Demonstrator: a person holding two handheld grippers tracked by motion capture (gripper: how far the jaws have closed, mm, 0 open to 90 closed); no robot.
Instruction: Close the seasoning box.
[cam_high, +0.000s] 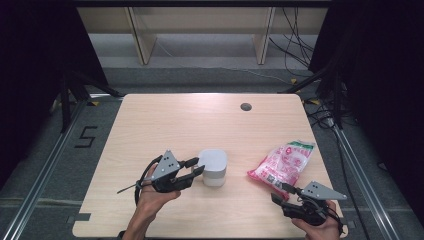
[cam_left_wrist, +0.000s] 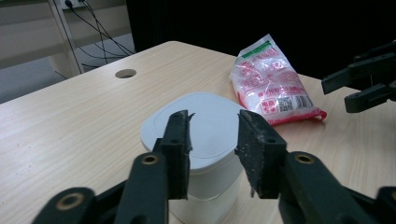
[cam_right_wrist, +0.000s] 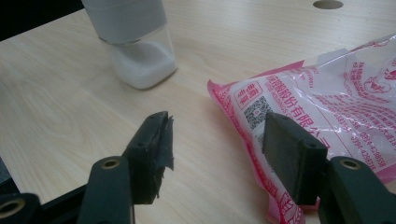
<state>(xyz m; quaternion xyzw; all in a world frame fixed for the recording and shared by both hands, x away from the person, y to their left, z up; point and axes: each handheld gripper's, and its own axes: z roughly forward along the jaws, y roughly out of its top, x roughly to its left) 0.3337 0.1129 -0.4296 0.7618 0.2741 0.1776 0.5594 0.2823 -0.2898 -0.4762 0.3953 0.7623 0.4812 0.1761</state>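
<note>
In the right gripper view, we see the white-lidded jar (cam_right_wrist: 135, 42) cut off by the top edge and the pink bag (cam_right_wrist: 327, 107) running past the right edge. We cannot read the bag's small print. In the left gripper view, black jaws hide the jar's near side.

Even light from above falls on the table (cam_high: 165, 120), brightest along its far edge, while both sides of the high view sink into black. Shadows are soft and short. The bag (cam_right_wrist: 336, 98) shows mild glare on its plastic. In both gripper views the near jaws look slightly soft.
</note>
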